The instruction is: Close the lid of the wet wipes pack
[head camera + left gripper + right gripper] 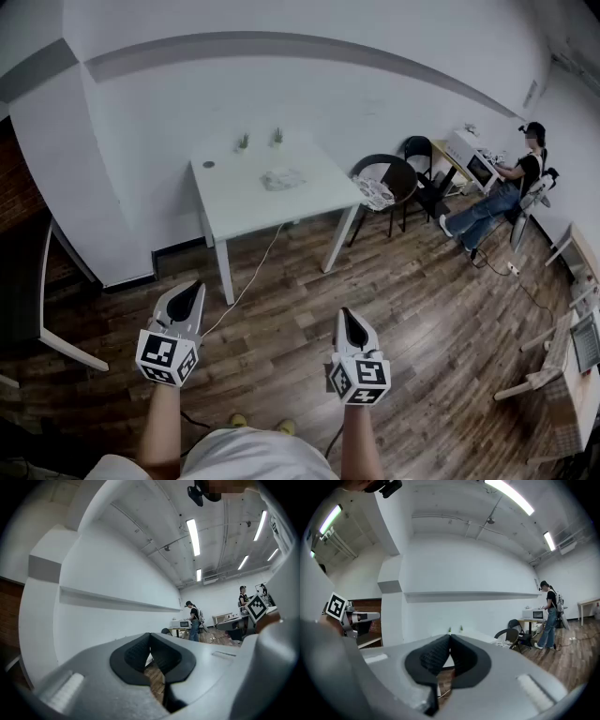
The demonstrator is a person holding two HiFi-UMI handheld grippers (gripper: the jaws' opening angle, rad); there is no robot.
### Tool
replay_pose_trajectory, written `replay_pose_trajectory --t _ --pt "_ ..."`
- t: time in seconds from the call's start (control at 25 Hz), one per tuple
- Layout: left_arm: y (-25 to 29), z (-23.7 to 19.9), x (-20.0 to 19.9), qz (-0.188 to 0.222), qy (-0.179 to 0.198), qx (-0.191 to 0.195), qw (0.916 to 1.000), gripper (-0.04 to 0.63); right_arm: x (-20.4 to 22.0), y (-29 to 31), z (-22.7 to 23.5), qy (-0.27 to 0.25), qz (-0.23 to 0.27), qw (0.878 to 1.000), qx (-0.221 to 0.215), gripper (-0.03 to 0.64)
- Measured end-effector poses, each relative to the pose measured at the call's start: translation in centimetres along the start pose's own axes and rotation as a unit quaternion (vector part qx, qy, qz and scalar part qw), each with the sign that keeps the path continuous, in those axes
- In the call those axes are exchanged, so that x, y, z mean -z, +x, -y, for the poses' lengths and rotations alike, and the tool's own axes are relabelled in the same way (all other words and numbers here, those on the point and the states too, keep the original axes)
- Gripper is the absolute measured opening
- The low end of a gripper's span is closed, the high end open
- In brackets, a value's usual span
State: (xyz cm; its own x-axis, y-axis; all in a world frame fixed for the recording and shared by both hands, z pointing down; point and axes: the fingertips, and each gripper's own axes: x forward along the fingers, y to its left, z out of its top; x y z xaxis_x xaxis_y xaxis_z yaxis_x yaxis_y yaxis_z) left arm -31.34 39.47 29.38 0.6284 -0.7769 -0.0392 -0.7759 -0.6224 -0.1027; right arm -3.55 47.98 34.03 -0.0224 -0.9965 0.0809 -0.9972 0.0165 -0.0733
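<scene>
Left tongs [191,289] and right tongs [348,317] are hanging pinched together, empty, so stepping squarely toward the likely wet wipes pack [281,178] on the worktop [234,197] is advisable.

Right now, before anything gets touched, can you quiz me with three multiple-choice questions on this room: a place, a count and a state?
1. Where is the wet wipes pack?
A. in a basket
B. on the white table
C. in a drawer

2. How many small plants stand on that table?
A. one
B. two
C. four

3. How are the jaws of the left gripper and the right gripper?
A. both together, empty
B. both wide apart
C. clamped on the pack

Answers: 1 B, the pack lies mid-table; 2 B, two stand at its far edge; 3 A, the pads meet with nothing between.
</scene>
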Motion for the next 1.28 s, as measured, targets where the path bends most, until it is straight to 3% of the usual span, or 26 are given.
replay_pose_trajectory --t 0.96,1.28 --pt "0.2 2.6 0.2 -0.01 0.005 0.009 0.9999 0.006 0.6 -0.9 1.5 -0.001 -0.004 1.0 -0.006 0.006" --pt "0.5 4.0 0.3 -0.015 0.011 0.007 0.9998 0.006 1.1 -0.8 2.7 0.002 -0.006 1.0 -0.014 0.094"
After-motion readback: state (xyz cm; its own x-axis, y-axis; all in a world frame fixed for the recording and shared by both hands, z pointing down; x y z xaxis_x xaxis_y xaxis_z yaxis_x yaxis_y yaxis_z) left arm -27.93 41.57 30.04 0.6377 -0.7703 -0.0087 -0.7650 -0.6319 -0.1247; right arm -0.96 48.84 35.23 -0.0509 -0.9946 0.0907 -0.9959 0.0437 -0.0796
